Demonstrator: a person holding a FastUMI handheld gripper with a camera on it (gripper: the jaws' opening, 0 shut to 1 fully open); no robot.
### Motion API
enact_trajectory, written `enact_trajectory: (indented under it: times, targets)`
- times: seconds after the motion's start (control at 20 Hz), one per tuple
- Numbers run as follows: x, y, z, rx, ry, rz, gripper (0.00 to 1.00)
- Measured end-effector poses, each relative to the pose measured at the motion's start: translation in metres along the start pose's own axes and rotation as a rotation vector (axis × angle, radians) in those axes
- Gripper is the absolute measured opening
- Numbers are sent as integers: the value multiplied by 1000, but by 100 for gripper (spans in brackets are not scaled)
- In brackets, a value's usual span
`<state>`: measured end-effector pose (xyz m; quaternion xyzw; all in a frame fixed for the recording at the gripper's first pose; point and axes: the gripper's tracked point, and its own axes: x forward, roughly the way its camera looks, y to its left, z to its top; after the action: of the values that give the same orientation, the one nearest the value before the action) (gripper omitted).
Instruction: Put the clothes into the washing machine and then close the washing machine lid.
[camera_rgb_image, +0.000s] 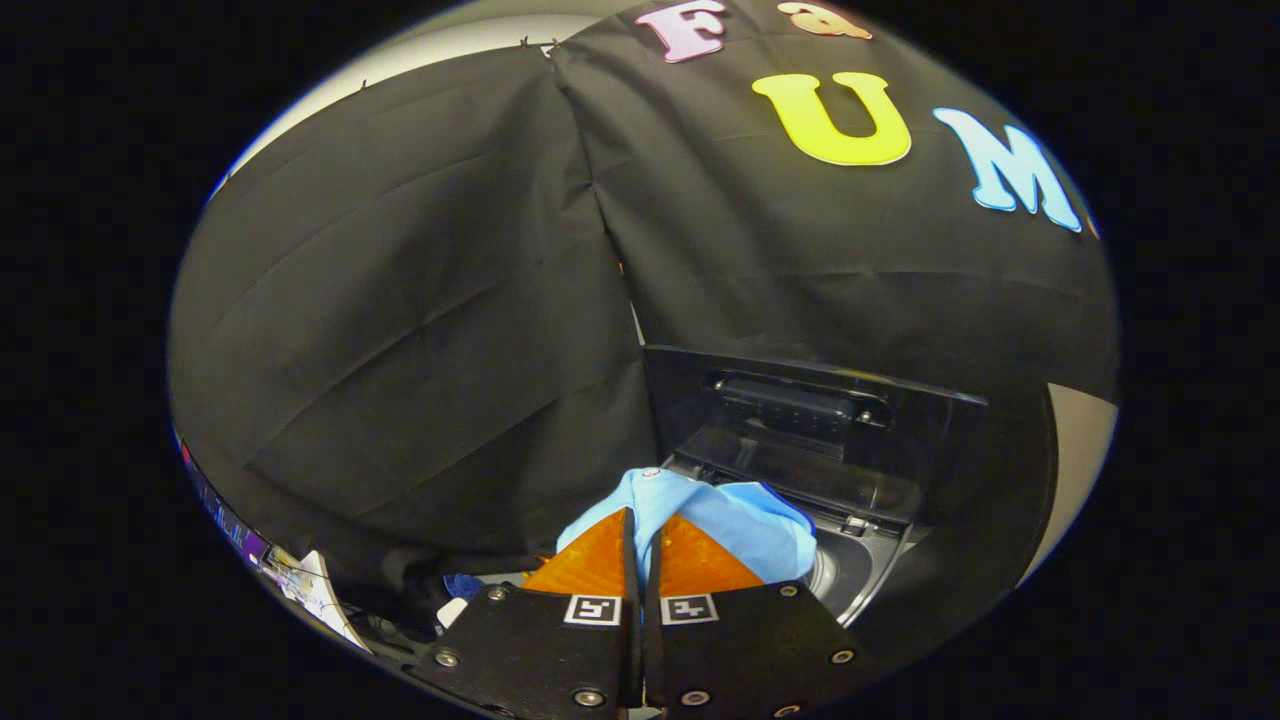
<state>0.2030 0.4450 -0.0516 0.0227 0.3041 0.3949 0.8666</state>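
My gripper is shut on a light blue garment, which bunches up around and just beyond the fingertips. The cloth hangs over the near rim of the washing machine, whose dark drum opening shows just right of the fingers. The machine's dark lid stands upright and open beyond the garment, with a handle recess near its top.
The black cloth wall hangs close behind and to the left of the machine. Some dark blue fabric and white and coloured items lie low down left of the fingers.
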Motion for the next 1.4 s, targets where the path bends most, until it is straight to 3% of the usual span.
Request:
enact_trajectory:
  times: [0.3,0.75,1.05,1.4]
  targets:
    - [28,3,-15,10,20,-45,0]
    - [68,-25,-37,81,30,-253,0]
    - [104,-54,-78,101,75,-365,1]
    - [142,-92,-134,170,159,-439,1]
